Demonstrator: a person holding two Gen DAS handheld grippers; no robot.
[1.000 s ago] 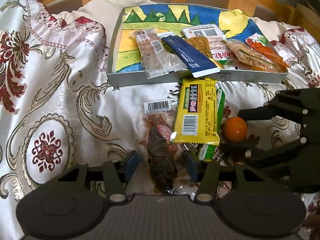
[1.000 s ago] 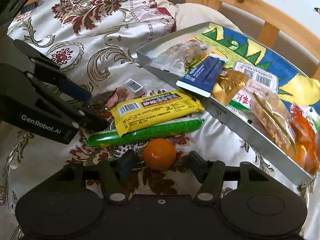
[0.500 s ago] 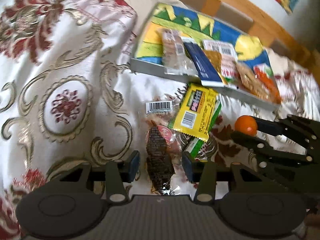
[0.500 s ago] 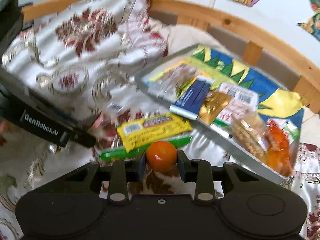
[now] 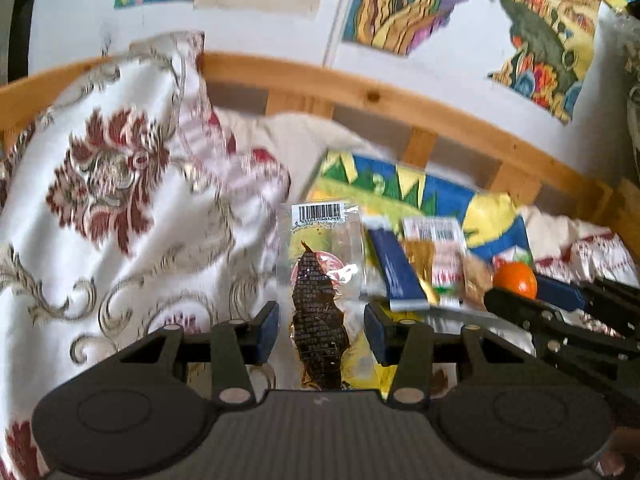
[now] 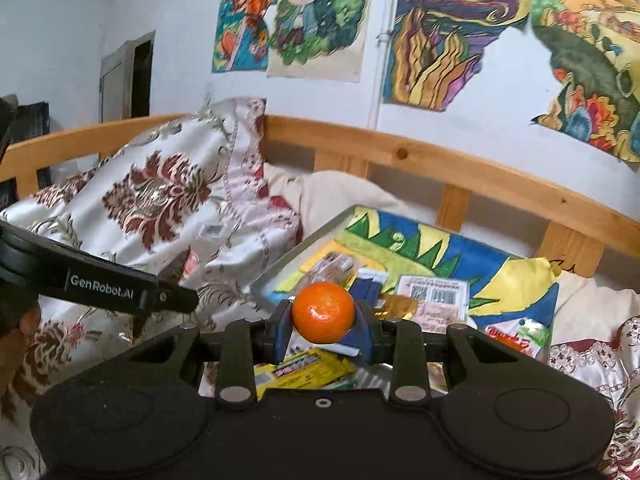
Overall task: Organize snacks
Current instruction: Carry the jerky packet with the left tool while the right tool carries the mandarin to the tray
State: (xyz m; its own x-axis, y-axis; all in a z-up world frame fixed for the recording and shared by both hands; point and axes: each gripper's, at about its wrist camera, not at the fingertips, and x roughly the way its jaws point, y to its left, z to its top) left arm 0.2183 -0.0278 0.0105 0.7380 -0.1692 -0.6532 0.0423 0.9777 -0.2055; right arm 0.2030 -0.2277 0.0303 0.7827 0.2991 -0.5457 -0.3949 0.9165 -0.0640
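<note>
**Both items lifted off the bed, carry to tray pending**

Since a second ago, both pairs of tongs have come up off the patterned bedspread, each bringing its item with it; the view now takes in the wooden bed rail [image 6: 440, 160] and the painted posters on the wall.

Item 1. Small round orange mandarin [image 6: 323, 312]. Held in our right tongs [image 6: 323, 322], blue pads pressed on either side of it, jaws narrow. It hangs in the air just short of the near rim of the tray.

Item 2. Clear plastic packet with a barcode label and a dark dried strip inside [image 5: 320, 280]. It stands up between the pads of our left tongs [image 5: 318, 328]. The pads show a gap to either side of the dark strip, so we judge the grip is on the clear film, though the contact itself is not sharp.

Item 3. Shallow grey tray lined with a blue, yellow and green painted sheet [image 6: 280, 268]. It lies on the bed and already holds a dark blue packet [image 5: 396, 276] and several other wrapped snacks.

Item 4. Yellow wrapped bar [image 6: 308, 372]. It lies on the bedspread below our right tongs, outside the tray.

Step in hand, by our reckoning: transfer of items 1 and 2 to the tray. The next move calls for carrying each forward over the rim and lowering it onto a free patch of the lining before release; the mandarin may roll, so it wants setting down low.
</note>
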